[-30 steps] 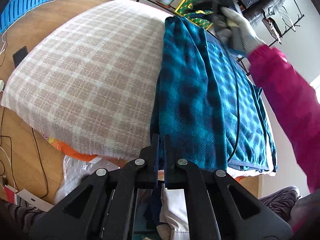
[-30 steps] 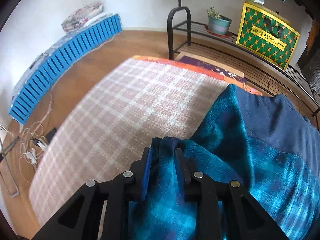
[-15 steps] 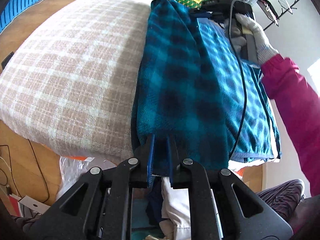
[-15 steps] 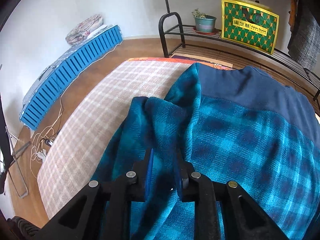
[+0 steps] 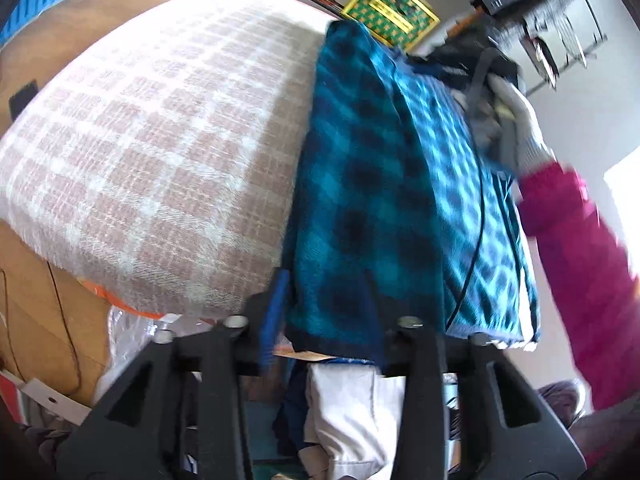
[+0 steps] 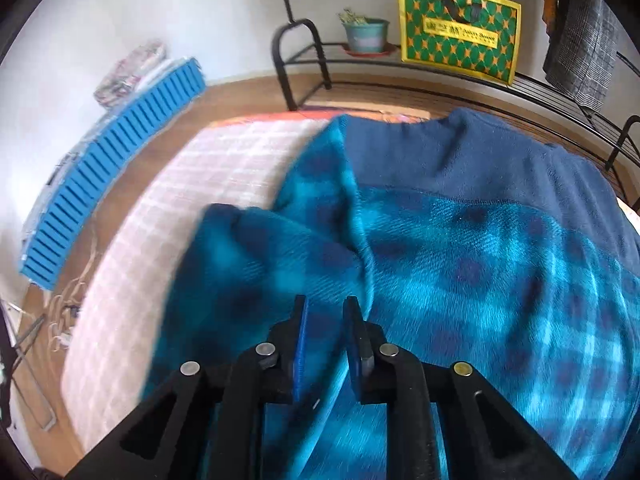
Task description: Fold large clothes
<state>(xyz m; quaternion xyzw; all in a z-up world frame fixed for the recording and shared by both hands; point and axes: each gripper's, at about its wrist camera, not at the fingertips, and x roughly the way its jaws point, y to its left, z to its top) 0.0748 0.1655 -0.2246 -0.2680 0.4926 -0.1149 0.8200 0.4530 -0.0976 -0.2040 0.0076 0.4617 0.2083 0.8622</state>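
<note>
Garment: teal-and-navy plaid fleece top (image 5: pixel 372 200) lies on the right part of the checked beige-and-white cloth-covered bench (image 5: pixel 160 152), one side folded inward so a long fold edge runs near to far.
Left hand-held gripper (image 5: pixel 326 292): jaws have just been opening; they stand moderately wide astride the near hem, pads not pressing, probably letting the fold settle.
Right hand-held gripper (image 6: pixel 324 320): jaws narrow, over the fleece near the navy yoke; a grip cannot be told.
Gloved hand (image 5: pixel 516 120): far right, carrying that gripper.
</note>
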